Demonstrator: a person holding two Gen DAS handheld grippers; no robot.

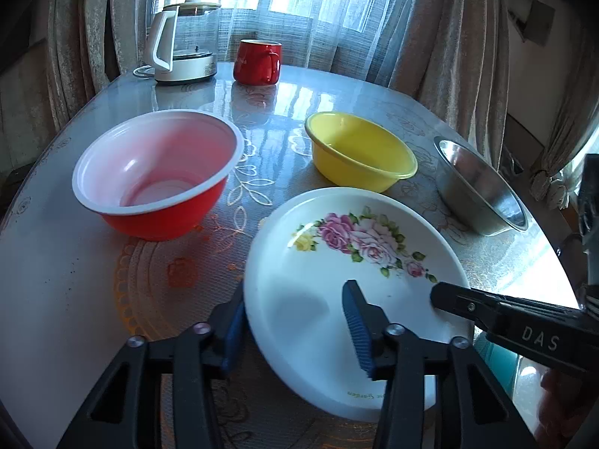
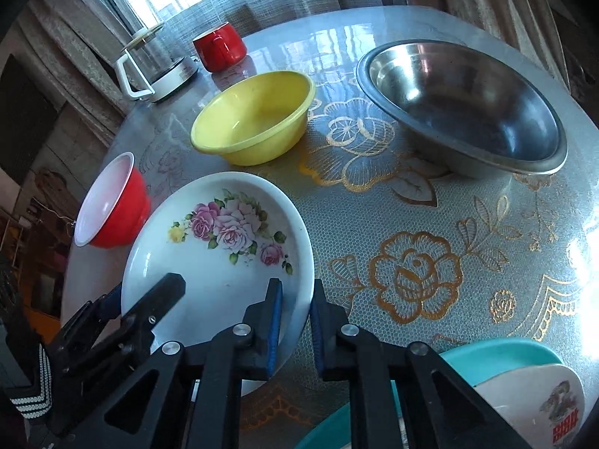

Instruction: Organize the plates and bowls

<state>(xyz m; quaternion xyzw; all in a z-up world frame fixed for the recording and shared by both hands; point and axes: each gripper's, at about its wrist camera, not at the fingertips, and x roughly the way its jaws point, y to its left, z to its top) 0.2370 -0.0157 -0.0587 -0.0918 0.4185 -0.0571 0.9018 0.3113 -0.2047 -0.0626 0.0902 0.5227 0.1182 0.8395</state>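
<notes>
A white plate with pink roses (image 1: 292,262) (image 2: 224,277) sits at the near middle of the table. My right gripper (image 2: 296,292) is shut on its right rim, one pad inside the plate and one outside; one of its black fingers (image 1: 449,297) shows in the left wrist view. My left gripper (image 1: 295,295) (image 2: 144,292) straddles the plate's left rim. Its outer pad is at the edge and its inner pad hangs well inside over the plate, so the jaws are open. A red bowl with a white inside (image 1: 157,172), a yellow bowl (image 1: 359,149) and a steel bowl (image 1: 479,187) stand behind the plate.
A red mug (image 1: 258,61) and a glass kettle on a white base (image 1: 183,45) stand at the far edge by the curtains. A teal plate (image 2: 505,355) holding a white printed dish (image 2: 535,400) lies at the near right. The table (image 1: 56,262) has a glossy flowered cover.
</notes>
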